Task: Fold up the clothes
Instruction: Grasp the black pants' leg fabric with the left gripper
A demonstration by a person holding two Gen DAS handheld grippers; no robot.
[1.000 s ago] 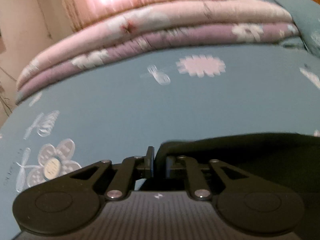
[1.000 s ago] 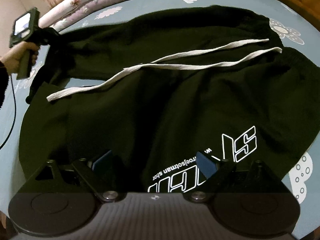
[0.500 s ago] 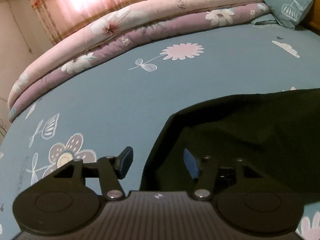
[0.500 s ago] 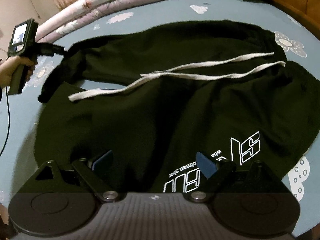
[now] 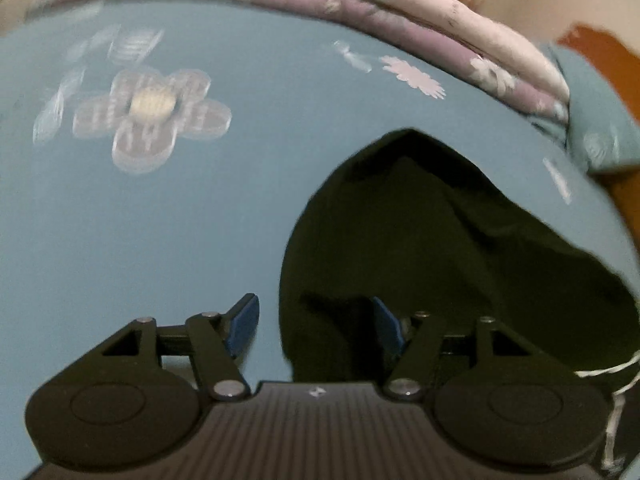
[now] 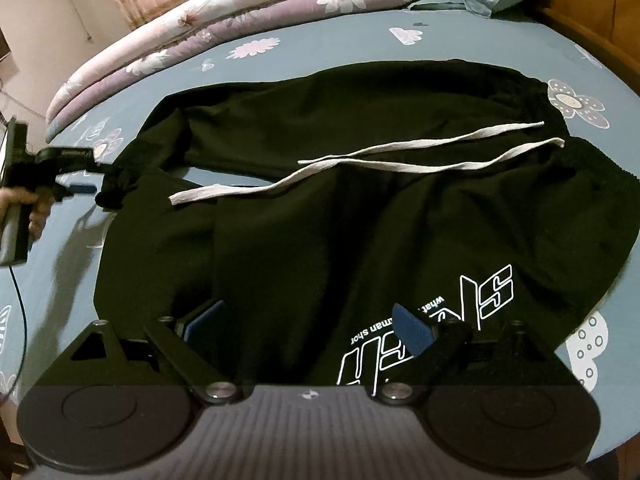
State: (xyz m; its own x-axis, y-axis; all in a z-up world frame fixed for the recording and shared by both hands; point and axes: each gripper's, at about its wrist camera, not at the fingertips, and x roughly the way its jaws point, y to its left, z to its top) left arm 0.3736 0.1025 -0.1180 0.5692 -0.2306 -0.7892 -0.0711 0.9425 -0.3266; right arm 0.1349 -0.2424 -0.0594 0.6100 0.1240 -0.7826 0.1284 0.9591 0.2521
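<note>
**A:** Left wrist view: the left gripper (image 5: 314, 322) has its jaws opening, nothing pinched. The rounded end of the black shorts (image 5: 440, 240) lies just ahead and right of it, one blue pad over the cloth, the other over the bare blue bedsheet (image 5: 160, 220). Pretty blurry, though.

**B:** And the right wrist view?

**A:** The right gripper (image 6: 310, 326) hangs spread wide over the near hem, by the white printed lettering (image 6: 432, 332). I can't see its pads pressing any cloth. The shorts (image 6: 320, 200) lie across the bed, long axis side to side ahead of it, waistband off to its right, white drawstring (image 6: 360, 164) trailing left across them. The left gripper (image 6: 84, 176) shows far left, just beside the bunched end.

**B:** Fabric?

**A:** Soft, matte, floppy knit, wrinkled. The drawstring's a flat woven tape. I'd guess the left hand is nearer for folding that end over.
</note>
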